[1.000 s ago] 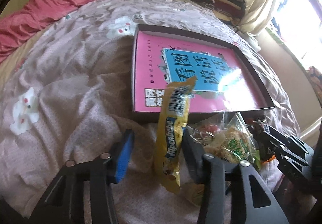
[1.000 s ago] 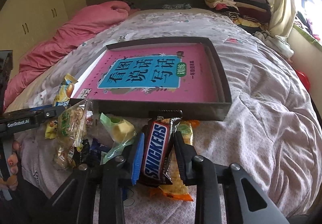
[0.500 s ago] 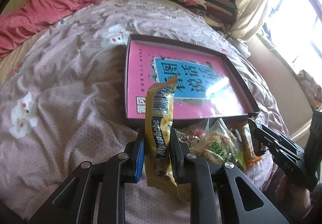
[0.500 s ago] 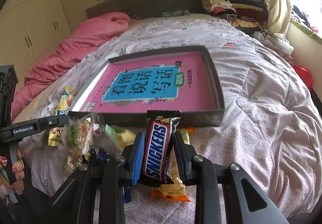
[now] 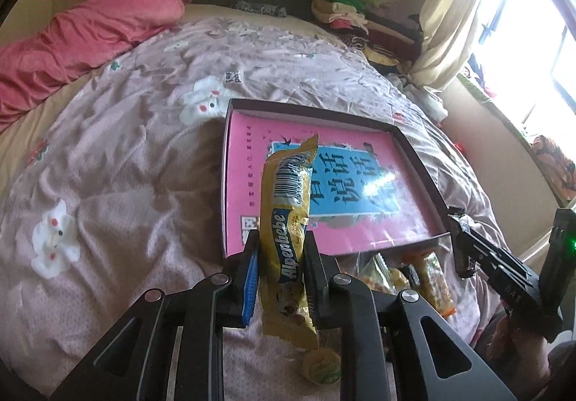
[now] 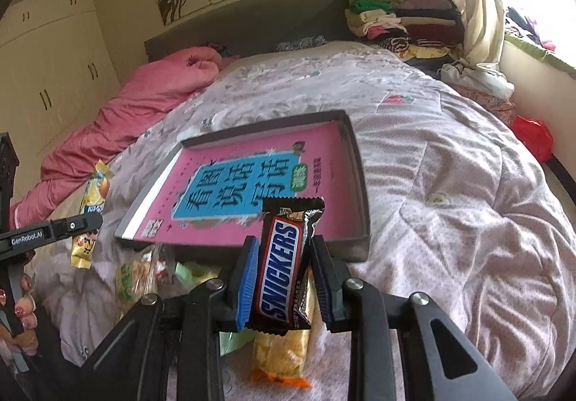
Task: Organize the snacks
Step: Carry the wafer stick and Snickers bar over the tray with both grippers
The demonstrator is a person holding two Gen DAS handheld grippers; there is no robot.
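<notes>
Left gripper point(image 5: 280, 253) is clamping the Alpenliebe pack point(image 5: 288, 221); right gripper point(image 6: 284, 264) is squeezing the Snickers bar point(image 6: 284, 264), both seemingly lifted just short of the tray point(image 6: 360, 185).

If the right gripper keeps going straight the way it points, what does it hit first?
Probably the near wall of the dark tray, just beyond the right gripper and its Snickers bar. It may clear the wall and reach the pink book; depth is unclear.

Glossy yellow foil Alpenliebe wrapper point(image 5: 288, 231); shiny brown Snickers wrapper point(image 6: 284, 267). Matt black plastic gripper fingers point(image 6: 325, 278) with ribbed blue pads point(image 6: 246, 284). Glossy pink book cover point(image 5: 324, 181) glaring inside dark matt cardboard tray point(image 6: 354, 163); soft wrinkled cloth quilt point(image 5: 118, 163).
</notes>
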